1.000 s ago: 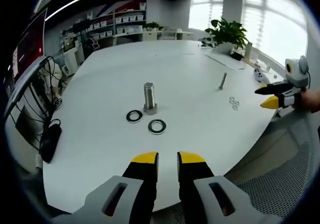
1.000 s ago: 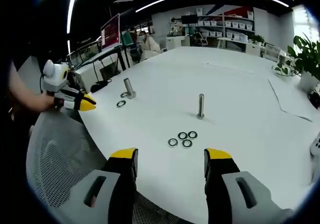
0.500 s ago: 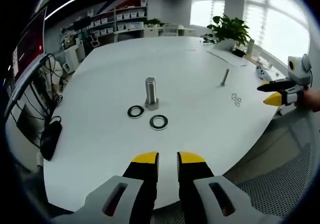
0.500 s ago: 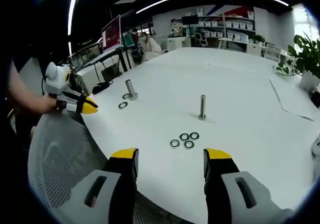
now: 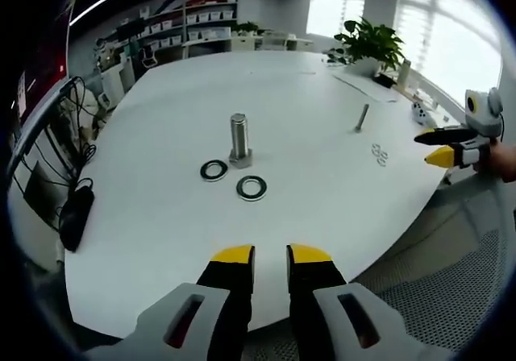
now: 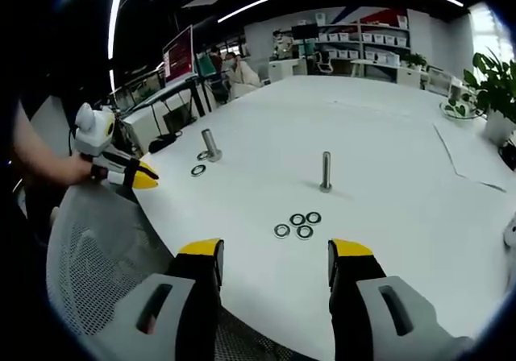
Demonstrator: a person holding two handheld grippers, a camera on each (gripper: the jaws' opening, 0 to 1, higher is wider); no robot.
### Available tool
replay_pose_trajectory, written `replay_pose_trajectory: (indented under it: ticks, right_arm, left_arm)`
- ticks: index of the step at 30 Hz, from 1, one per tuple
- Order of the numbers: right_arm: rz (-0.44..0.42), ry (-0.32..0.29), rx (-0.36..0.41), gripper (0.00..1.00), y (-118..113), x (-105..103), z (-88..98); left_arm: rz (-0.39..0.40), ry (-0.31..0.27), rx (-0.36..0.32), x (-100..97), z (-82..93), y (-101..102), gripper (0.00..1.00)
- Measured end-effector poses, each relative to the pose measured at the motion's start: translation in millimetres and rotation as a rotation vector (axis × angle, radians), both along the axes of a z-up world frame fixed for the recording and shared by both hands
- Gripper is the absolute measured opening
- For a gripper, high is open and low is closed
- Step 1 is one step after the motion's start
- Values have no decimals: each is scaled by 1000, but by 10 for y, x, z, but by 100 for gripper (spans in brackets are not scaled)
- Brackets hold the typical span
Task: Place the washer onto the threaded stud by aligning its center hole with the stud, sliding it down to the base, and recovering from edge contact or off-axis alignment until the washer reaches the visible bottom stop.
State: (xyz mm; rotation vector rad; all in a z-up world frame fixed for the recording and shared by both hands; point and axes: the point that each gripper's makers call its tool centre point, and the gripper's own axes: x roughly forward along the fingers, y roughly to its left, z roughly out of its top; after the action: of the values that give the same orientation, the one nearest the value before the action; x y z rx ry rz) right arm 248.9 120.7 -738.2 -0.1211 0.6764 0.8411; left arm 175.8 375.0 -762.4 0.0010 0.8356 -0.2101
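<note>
A thick threaded stud [image 5: 239, 139] stands upright on the white table [image 5: 161, 240], with two large dark washers [image 5: 214, 169] [image 5: 251, 188] lying flat in front of it. A thin stud [image 6: 325, 172] stands further along, and several small washers [image 6: 297, 224] lie near it. My left gripper [image 5: 271, 255] hovers over the table's near edge, jaws almost together and holding nothing. My right gripper [image 6: 274, 252] is open and empty, short of the small washers. In the left gripper view the right gripper [image 5: 436, 147] comes in at the table's right edge. In the right gripper view the left gripper [image 6: 137, 176] sits beside the thick stud [image 6: 210, 144].
A black object [image 5: 75, 216] with cables lies at the table's left edge. A potted plant [image 5: 369, 51] and a paper sheet [image 6: 472, 163] occupy the far side. A mesh chair [image 6: 97, 264] stands below the table edge. Shelves and a monitor [image 6: 179, 52] line the background.
The left gripper view has tilted slightly, so the studs and washers sit a little lower and further left. Neither gripper's jaws have changed, and no washer has moved.
</note>
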Motion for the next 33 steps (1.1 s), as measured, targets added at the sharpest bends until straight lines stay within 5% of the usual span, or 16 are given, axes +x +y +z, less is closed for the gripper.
replay_pose_trajectory:
  ticks: [33]
  right_arm:
    - [-29, 20, -4, 55, -47, 22, -25]
  left_arm:
    - [-37, 81, -54, -64, -71, -102, 16]
